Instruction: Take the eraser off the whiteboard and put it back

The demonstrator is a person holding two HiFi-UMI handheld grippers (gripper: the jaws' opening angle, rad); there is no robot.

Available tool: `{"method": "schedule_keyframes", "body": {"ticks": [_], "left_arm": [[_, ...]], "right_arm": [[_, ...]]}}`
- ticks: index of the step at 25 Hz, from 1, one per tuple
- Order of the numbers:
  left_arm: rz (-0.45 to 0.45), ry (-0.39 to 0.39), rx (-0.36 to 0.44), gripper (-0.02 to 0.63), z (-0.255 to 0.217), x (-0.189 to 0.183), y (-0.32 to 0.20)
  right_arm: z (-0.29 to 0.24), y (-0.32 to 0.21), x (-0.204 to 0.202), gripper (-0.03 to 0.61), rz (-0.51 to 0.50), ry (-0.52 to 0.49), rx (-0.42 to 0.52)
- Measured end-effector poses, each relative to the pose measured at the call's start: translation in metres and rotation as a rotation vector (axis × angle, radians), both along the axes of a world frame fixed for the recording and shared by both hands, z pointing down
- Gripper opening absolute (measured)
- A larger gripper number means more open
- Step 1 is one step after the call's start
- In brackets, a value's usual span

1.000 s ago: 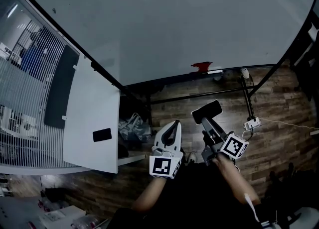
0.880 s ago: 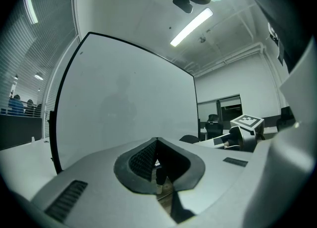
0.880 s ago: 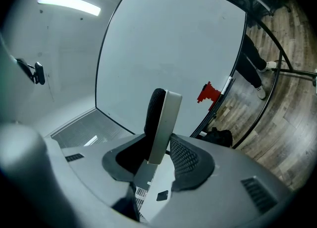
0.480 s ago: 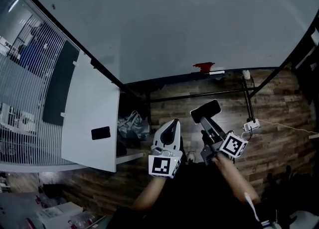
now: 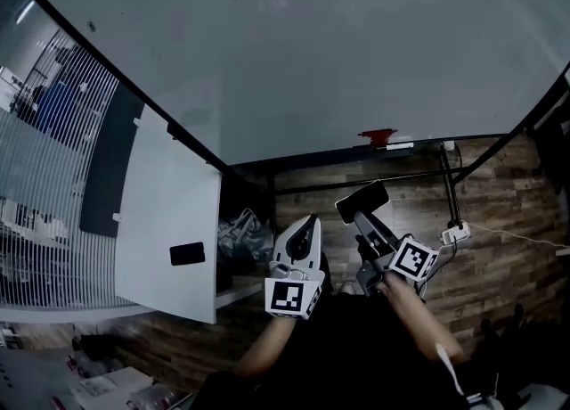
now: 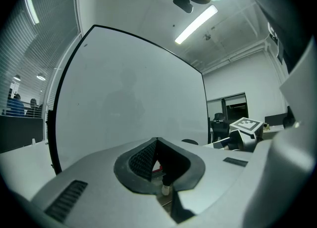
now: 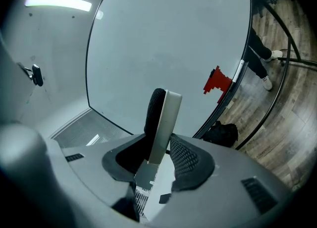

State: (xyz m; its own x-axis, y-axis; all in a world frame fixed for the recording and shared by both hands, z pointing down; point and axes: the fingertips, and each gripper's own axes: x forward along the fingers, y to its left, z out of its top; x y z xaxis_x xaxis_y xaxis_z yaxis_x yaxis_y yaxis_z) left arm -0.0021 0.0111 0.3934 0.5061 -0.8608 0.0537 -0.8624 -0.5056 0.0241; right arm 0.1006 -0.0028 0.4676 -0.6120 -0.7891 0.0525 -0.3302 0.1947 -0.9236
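The whiteboard (image 5: 303,52) fills the upper head view and stands ahead in both gripper views. My right gripper (image 5: 366,222) is shut on the eraser (image 5: 362,200), below the board's lower edge. In the right gripper view the eraser (image 7: 162,115) stands upright between the pads, black felt to the left and white back to the right, with my right gripper (image 7: 161,145) closed round it. My left gripper (image 5: 306,223) hangs beside it, shut and holding nothing; its pads meet in the left gripper view (image 6: 156,143). A red piece (image 5: 378,136) sits on the board's tray.
A white panel (image 5: 169,212) with a black handle stands at the left, with blinds (image 5: 49,159) behind it. A dark bag (image 5: 242,235) lies on the wooden floor under the board. The board's black frame bars (image 5: 356,181) and a white power strip (image 5: 454,234) are at the right.
The board's lower edge and the red piece have drawn nearer to both grippers as they moved toward the board. The eraser stays held in the right gripper.
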Motion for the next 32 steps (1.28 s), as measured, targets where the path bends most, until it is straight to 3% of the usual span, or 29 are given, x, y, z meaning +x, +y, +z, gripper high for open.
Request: {"method": "schedule_keyframes", "body": {"ticks": [6, 32], "left_arm": [[-0.005, -0.015, -0.012, 0.006, 0.008, -0.02, -0.028], [-0.013, 0.053, -0.06, 0.006, 0.037, -0.076, -0.109]], "right_arm": [[0.008, -0.03, -0.021, 0.156, -0.012, -0.007, -0.016], [0.054, -0.105, -0.076, 0.156, -0.003, 0.0, -0.1]]}}
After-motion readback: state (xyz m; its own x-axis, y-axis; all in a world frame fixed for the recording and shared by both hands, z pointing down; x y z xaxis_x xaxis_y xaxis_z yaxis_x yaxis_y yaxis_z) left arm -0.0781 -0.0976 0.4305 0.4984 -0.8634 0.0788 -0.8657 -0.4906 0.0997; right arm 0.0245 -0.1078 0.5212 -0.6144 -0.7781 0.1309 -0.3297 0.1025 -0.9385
